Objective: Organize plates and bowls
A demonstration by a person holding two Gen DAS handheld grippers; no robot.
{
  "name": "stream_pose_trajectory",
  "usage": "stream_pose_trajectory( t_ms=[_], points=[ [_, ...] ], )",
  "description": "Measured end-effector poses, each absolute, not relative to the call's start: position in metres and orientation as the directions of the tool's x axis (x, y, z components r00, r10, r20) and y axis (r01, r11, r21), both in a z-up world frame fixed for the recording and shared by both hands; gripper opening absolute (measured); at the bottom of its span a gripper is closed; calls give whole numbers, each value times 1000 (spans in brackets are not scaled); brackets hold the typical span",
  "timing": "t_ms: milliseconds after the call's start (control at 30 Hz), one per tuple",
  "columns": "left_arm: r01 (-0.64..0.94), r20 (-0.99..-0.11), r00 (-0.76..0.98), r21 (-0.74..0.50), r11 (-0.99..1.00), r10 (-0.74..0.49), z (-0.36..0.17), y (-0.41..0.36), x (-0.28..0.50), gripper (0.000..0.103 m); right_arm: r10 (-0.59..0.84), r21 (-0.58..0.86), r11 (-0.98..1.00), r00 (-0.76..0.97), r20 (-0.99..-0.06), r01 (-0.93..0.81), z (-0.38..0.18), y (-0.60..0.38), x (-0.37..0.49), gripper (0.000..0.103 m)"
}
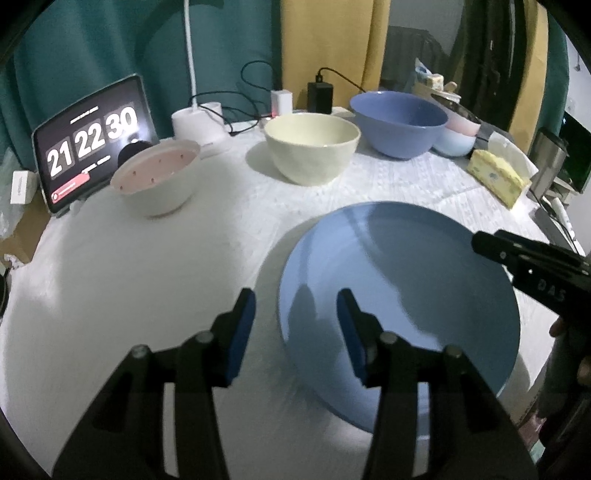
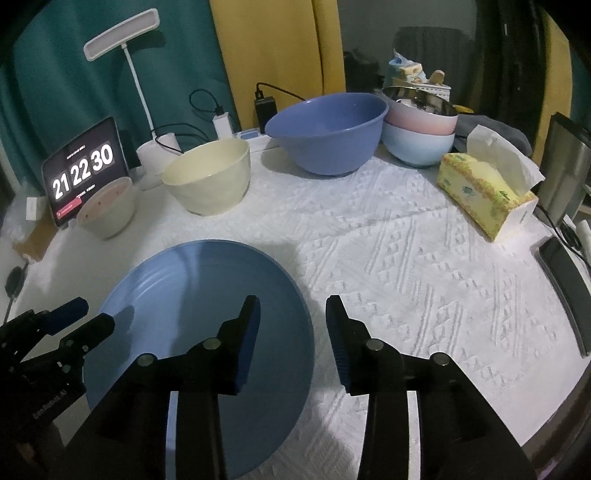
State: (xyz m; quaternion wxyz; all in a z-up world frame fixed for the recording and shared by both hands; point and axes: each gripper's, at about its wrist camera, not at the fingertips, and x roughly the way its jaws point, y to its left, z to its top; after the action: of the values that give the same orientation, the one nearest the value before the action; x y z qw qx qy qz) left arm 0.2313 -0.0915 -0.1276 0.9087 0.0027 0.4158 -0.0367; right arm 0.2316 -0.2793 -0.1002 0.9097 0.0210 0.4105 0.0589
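A large blue plate [image 1: 399,295] [image 2: 199,332] lies flat on the white tablecloth. My left gripper [image 1: 295,310] is open and straddles the plate's left rim, one pad over the plate and one outside it. My right gripper [image 2: 291,314] is open and straddles the right rim the same way. Neither gripper's pads press on the plate. Farther back stand a pink-lined white bowl [image 1: 157,177], a cream bowl [image 1: 312,147], a big blue bowl [image 1: 399,122] and a stack of a pink and a pale blue bowl [image 2: 419,136].
A tablet [image 1: 92,140] showing a clock leans at the back left beside a white desk lamp [image 2: 122,33]. Chargers and cables lie along the back edge. A yellow tissue box [image 2: 484,192] and a dark phone [image 2: 565,291] sit on the right.
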Motion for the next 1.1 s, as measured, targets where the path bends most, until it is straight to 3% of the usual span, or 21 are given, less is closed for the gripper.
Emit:
stream_pose_trajectory(
  t_ms=[300,533,1100],
  points=[
    [56,-778,623,-57,997,-79,-138,-86,235,50,127,107,992,645,-754,-71,-105,-286,230,47],
    [46,-793,602,-84,995,-95,-145,-85,240,54,144,128,989,624,-768,-70,-113,-287,234,48],
    [67,-800,583,-122,990,-138,-154,-87,251,54,215,217,974,563,-798,-65,-131,-289,244,48]
  ],
)
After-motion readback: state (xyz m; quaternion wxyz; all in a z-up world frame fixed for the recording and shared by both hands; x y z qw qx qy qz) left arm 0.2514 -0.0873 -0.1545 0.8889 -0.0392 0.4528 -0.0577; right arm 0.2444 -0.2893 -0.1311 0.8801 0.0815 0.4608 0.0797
